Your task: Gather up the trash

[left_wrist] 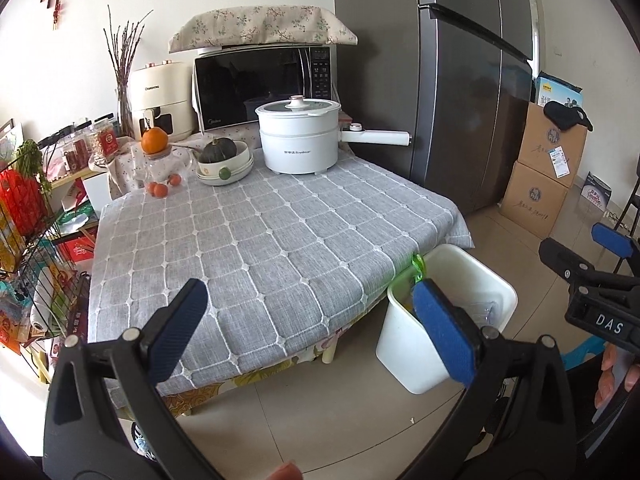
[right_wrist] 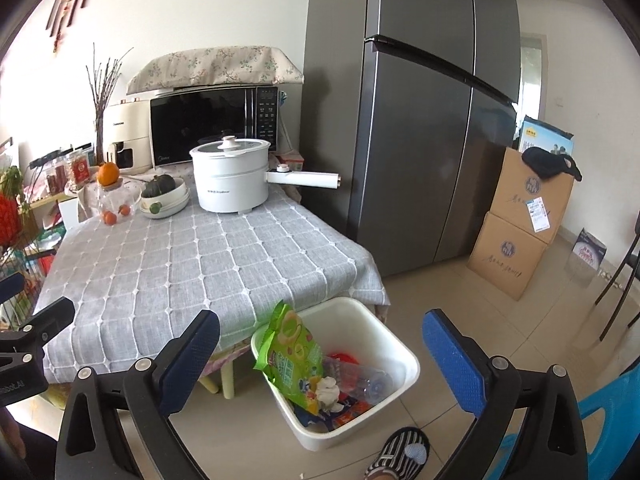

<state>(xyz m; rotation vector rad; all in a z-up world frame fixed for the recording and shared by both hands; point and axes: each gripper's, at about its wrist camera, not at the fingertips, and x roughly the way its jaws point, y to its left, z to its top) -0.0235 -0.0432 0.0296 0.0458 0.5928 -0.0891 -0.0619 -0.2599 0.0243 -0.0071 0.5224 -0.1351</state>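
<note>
My left tongs [left_wrist: 312, 328] and right tongs [right_wrist: 320, 360] hang open and empty above the white bin [right_wrist: 400, 364] at six o'clock, where the green snack bag [right_wrist: 292, 352] leans high and might tip out if bumped.

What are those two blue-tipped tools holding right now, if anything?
Nothing. The left tool and the right tool both stand open with nothing between their fingers. The green snack bag already sits in the white bin.
</note>
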